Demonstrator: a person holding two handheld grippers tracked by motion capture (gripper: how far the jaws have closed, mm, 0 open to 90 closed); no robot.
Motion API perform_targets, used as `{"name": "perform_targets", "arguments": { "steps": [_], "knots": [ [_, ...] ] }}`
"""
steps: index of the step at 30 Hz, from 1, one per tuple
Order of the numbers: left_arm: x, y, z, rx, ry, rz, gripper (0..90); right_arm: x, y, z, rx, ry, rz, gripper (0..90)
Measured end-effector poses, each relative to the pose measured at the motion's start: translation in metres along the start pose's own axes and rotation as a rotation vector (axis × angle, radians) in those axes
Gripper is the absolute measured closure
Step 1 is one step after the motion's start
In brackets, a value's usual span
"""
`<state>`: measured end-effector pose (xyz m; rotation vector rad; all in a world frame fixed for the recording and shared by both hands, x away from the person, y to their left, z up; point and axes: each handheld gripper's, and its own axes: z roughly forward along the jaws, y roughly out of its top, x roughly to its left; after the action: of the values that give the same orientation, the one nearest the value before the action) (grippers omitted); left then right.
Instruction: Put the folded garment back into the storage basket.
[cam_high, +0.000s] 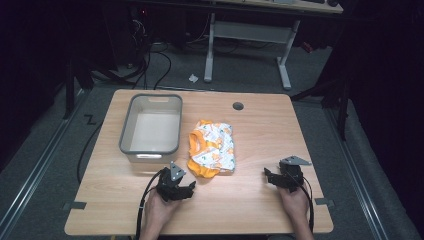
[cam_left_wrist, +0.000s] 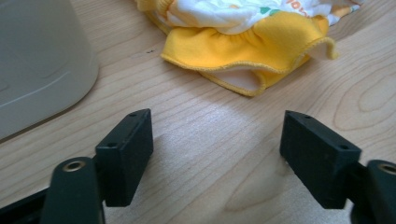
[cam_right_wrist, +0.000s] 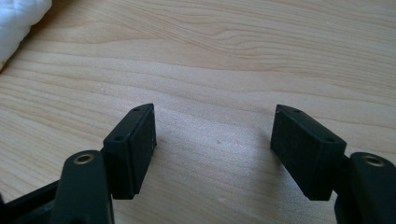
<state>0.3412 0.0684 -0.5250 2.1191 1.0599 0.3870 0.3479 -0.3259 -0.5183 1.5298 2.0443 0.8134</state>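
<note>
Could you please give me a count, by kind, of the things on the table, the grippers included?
Grey bin: 1
Orange and white garment: 1
Grippers: 2, the left gripper and the right gripper, both with open jaws
Total: 4

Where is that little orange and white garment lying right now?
In the high view the garment lies mid-table, just right of the grey bin, ahead of the left hand-held gripper.

Black left gripper (cam_high: 189, 189), right gripper (cam_high: 268, 175): blocky screwed jaws, brass rivets, grey three-cornered plates, black cables.
</note>
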Motion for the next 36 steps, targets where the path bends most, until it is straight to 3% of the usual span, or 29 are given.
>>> {"name": "perform_targets", "arguments": {
  "steps": [10,21,25,29,36],
  "knots": [
    [-0.001,0.0,0.0,0.005,-0.004,0.0,22.0,0.0,0.0,0.0,0.0,0.004,-0.005,31.4],
    [0.0,0.005,-0.005,0.008,-0.029,-0.023,30.7,0.0,0.0,0.0,0.003,0.004,-0.002,31.1],
    [0.001,0.014,-0.008,0.01,-0.064,-0.052,30.7,0.0,0.0,0.0,0.003,0.005,-0.004,30.8],
    [0.0,0.023,-0.01,-0.008,-0.072,-0.07,27.6,0.0,0.0,0.0,0.003,0.005,-0.004,30.7],
    [-0.007,0.039,-0.005,-0.022,-0.084,-0.049,24.0,0.0,0.0,0.0,0.003,0.005,-0.004,30.7]
  ]
}}
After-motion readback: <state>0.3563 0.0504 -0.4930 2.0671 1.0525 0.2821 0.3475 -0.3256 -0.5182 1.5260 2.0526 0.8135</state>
